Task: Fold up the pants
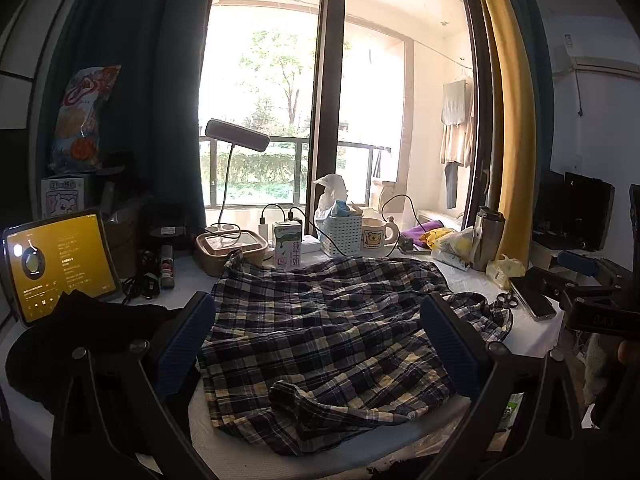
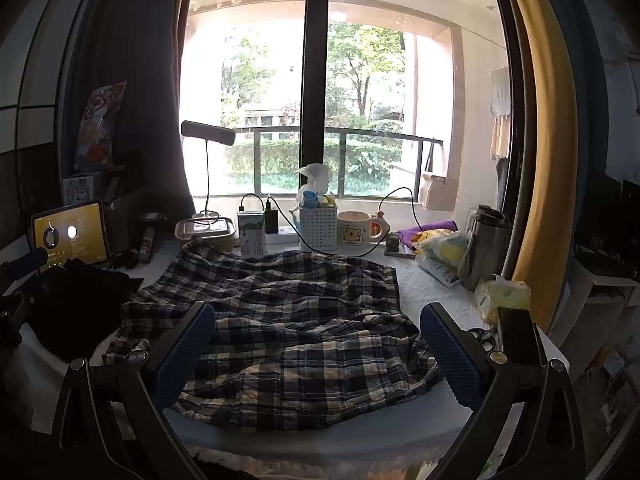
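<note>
Cluttered desk [image 1: 536,336] under a bright window: that is where I am working, and the plaid pants [image 1: 332,344] lie rumpled across the middle of it, unfolded, one end hanging toward the near edge.

My left gripper [image 1: 316,344] hovers above the cloth with its jaws spread wide, holding nothing. My right gripper [image 2: 318,348] is likewise spread and empty over the pants [image 2: 280,320].

Risks, as I judge them: the far hem sits just beside the milk carton [image 1: 288,248] and the mug [image 1: 376,234], with a charging cable [image 2: 304,236] trailing along that edge. A hard pull or a sweeping fold could topple either or snag the cable. The fabric is bunched, so a pinch may catch two layers and fold crooked. The near end could also slide off the edge.

The left view shows scissors [image 1: 506,300] and a phone [image 1: 534,300] touching or nearly touching the cloth's right corner; the right view mostly hides that spot behind its own finger. The right view shows the dark garment [image 2: 76,308] and tablet [image 2: 72,236] more fully apart from the pants.
</note>
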Tool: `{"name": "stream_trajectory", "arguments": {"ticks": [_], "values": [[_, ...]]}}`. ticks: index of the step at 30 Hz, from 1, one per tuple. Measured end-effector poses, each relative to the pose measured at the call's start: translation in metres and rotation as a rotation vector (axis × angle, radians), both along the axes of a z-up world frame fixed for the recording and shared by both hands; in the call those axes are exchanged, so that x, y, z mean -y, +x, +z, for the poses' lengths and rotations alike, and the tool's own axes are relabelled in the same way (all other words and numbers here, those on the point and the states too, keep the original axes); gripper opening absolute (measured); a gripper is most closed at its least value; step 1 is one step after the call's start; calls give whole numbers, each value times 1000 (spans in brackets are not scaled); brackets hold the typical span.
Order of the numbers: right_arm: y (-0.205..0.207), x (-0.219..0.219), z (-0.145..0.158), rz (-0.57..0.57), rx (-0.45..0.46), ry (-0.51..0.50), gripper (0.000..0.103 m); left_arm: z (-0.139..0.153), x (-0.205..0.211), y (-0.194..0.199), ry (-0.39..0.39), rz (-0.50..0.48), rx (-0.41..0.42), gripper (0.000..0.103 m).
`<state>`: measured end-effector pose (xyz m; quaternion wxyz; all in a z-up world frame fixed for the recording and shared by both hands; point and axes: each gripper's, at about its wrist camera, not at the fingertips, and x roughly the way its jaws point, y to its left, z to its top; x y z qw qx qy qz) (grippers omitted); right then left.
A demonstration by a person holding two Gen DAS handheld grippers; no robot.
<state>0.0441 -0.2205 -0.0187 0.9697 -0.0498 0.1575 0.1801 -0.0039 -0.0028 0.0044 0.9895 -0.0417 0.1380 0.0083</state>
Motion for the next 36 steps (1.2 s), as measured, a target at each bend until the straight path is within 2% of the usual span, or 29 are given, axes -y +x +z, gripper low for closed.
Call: {"name": "stream_trajectory", "arguments": {"ticks": [36], "values": [[1, 3, -1, 2, -5, 2, 103, 0, 3, -1, 10, -15, 6, 101]]}}
